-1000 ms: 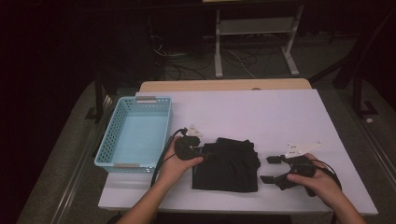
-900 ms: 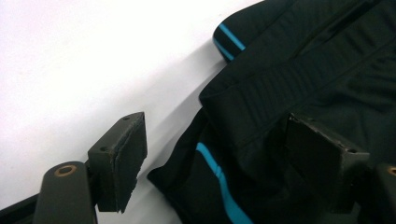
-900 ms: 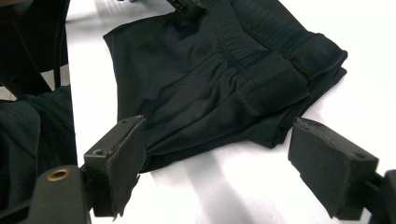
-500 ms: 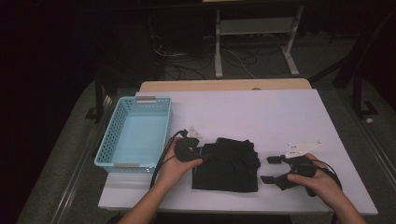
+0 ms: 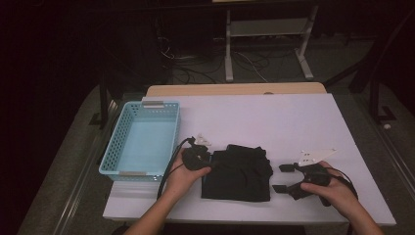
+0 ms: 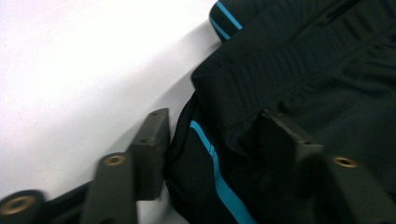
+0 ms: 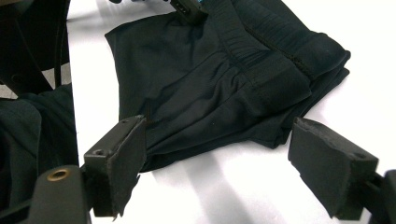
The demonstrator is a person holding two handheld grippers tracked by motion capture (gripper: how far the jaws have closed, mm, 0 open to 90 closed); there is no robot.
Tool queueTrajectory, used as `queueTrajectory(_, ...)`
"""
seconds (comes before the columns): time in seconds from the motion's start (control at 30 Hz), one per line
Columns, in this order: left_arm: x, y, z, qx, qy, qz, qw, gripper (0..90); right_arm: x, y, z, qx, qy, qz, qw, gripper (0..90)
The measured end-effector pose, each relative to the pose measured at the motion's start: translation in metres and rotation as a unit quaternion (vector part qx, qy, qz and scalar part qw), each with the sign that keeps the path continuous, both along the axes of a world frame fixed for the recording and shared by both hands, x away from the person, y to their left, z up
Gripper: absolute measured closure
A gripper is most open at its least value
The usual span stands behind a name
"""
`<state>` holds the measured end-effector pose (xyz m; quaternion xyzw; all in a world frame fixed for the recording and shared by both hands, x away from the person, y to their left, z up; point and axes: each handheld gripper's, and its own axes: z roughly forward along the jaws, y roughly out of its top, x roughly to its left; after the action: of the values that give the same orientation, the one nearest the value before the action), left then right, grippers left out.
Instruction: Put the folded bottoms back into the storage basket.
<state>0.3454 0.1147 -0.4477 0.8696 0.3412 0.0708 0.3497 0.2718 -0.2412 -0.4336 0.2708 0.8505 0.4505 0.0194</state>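
At the bottom of the high view the person's two forearms come up onto the white rectangular table (image 5: 293,122); at lower right the right gripper (image 5: 282,177) lies in the hand just right of the folded black fabric garment with thin blue stripes (image 5: 238,172), its jaws standing wide apart with nothing between them, only bare tabletop and the garment's near edge ahead of them in the right gripper view; at lower centre the garment lies flat near the table's front edge; at its left edge sits the left gripper (image 5: 211,157), whose jaws have just been closing; in the left gripper view one jaw rests on the white surface beside the cloth and the other on top of it, with the striped hem between them, and whether the pads press it I cannot tell; left of that hand, at centre left, the light blue perforated plastic basket (image 5: 113,156) stands close beside the garment but apart from it, with nothing inside; farther up, beyond the table's far edge, a pale metal frame (image 5: 266,34) and loose cables (image 5: 195,68) lie on the dark floor.
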Motion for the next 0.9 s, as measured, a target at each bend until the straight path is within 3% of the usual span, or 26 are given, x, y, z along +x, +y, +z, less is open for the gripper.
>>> queueTrajectory(0.17, 0.0001, -0.0001, -0.0006, -0.013, 0.005, -0.014, 0.9998, 62.7, 0.0002, 0.0001, -0.0001, 0.000, 0.000, 0.000, 1.0000, 19.2)
queueTrajectory(0.47, 0.0016, 0.0023, -0.0014, -0.033, 0.020, -0.013, 0.9992, 77.2, 0.0002, 0.0006, -0.0004, 0.000, 0.001, 0.002, 1.0000, 19.3)
queueTrajectory(0.9, -0.0021, 0.0002, -0.0025, -0.029, 0.010, -0.002, 0.9995, 77.1, -0.0043, 0.0023, 0.0024, -0.003, 0.009, -0.012, 0.9999, 23.5)
